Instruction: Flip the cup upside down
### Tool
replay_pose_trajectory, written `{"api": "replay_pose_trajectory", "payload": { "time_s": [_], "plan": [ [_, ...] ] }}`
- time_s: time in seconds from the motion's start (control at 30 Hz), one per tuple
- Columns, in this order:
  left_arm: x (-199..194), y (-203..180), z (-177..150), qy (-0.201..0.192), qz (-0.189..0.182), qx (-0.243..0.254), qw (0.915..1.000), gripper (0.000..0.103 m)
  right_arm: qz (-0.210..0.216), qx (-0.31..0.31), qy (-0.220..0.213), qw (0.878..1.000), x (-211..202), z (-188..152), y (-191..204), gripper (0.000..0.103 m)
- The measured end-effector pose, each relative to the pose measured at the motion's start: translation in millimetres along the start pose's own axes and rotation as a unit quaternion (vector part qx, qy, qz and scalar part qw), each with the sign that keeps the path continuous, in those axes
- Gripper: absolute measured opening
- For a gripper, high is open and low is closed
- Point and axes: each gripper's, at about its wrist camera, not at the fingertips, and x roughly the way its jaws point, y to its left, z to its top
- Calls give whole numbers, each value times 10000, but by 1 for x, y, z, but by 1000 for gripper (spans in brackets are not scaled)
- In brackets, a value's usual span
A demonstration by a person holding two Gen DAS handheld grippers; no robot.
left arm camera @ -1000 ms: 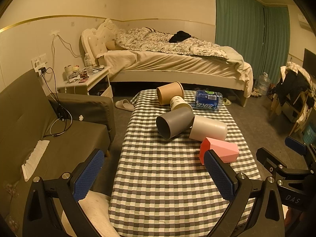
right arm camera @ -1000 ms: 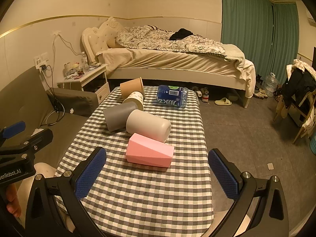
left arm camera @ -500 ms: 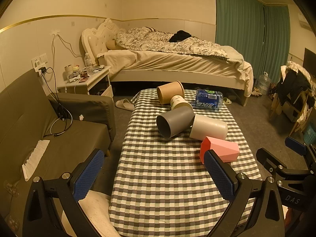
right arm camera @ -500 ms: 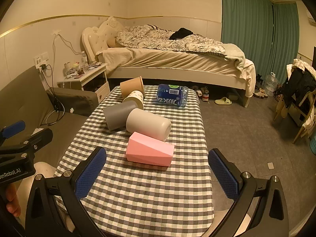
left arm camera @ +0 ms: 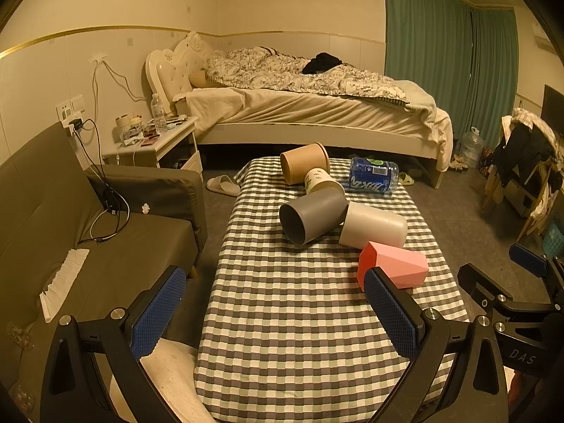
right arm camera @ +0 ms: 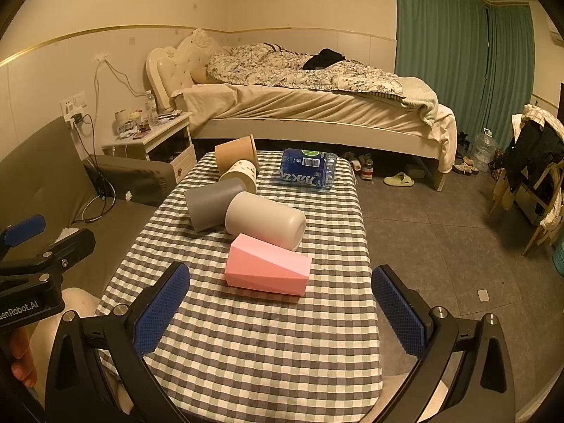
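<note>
Several cups lie on their sides on the checked table [left arm camera: 292, 320] [right arm camera: 268, 338]: a pink faceted cup [left arm camera: 394, 267] [right arm camera: 268, 267] nearest, a cream cup [left arm camera: 373, 227] [right arm camera: 266, 220], a grey cup [left arm camera: 312, 216] [right arm camera: 211, 204], a small printed paper cup [left arm camera: 322, 181] [right arm camera: 243, 174] and a brown paper cup [left arm camera: 305, 162] [right arm camera: 234, 153]. My left gripper [left arm camera: 273, 312] is open over the table's near end, its right pad just in front of the pink cup. My right gripper [right arm camera: 280, 312] is open too, short of the pink cup, nothing between its fingers.
A blue bottle pack [left arm camera: 373, 175] [right arm camera: 308, 172] lies at the table's far end. A dark sofa [left arm camera: 63, 232] runs along the left, a nightstand [left arm camera: 155, 144] and a bed [left arm camera: 310, 105] stand behind. A chair with clothes [right arm camera: 535, 162] is at the right. A hand [right arm camera: 21, 356] holds the left gripper.
</note>
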Motion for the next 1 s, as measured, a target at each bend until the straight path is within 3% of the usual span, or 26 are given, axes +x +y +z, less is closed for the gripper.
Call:
{"api": "replay_pose_trajectory", "payload": {
  "time_s": [0.73,1.0],
  "plan": [
    [0,7,0,57,9,16,10000,103,56,-4,21,10000,11,-11,10,103],
    [22,0,9,236,160,-17,9996,103,206,-176,-1,9996,24,17,-16,103]
  ]
}}
